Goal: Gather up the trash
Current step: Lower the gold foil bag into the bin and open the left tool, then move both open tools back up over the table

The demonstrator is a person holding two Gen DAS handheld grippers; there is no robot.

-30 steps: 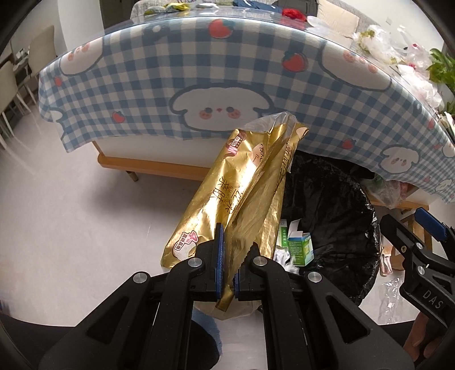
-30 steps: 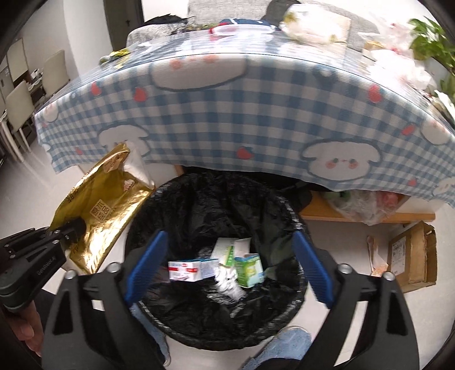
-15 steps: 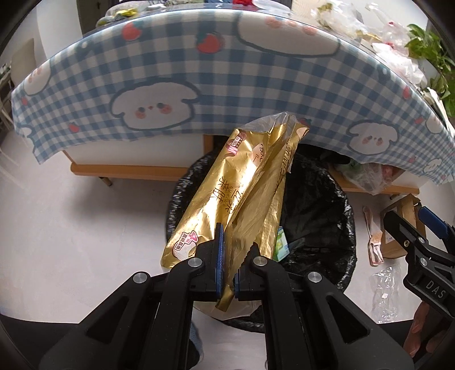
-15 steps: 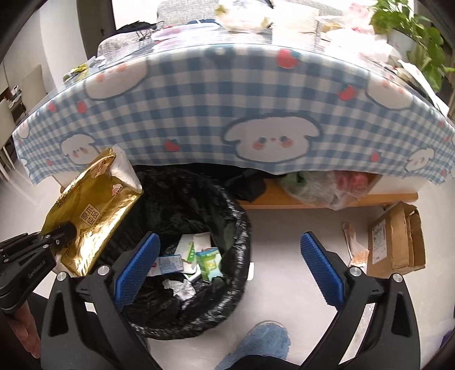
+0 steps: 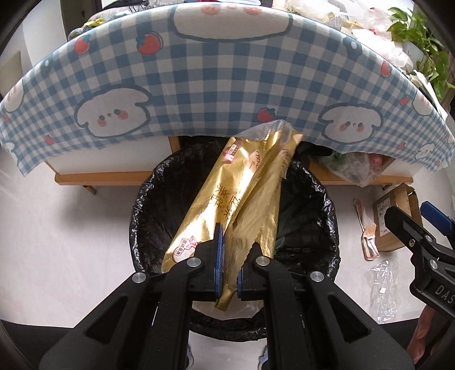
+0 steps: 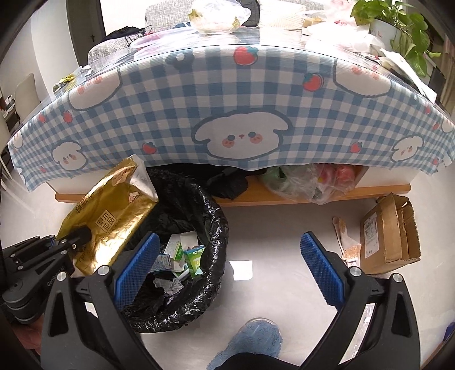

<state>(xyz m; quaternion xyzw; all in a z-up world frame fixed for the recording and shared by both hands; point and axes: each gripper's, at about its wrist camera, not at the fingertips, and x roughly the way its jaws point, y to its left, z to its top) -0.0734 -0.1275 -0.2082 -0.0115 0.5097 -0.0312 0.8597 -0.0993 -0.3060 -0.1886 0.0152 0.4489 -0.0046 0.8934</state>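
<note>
Over the bin (image 5: pixel 327 205), we are pinching the gold wrapper (image 5: pixel 241 196) by its near seam with the left gripper (image 5: pixel 227 264); light, crinkly, slippery foil pointing toward one o'clock. Right gripper (image 6: pixel 227 267) is gaping empty.

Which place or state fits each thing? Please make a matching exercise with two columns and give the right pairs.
1. gold wrapper
2. cardboard box
3. potted plant
4. small cartons

A. on the table
B. inside the black bin
C. on the floor, right of the bin
D. clamped in the left gripper

Pairs: 1-D, 2-C, 3-A, 4-B
</note>
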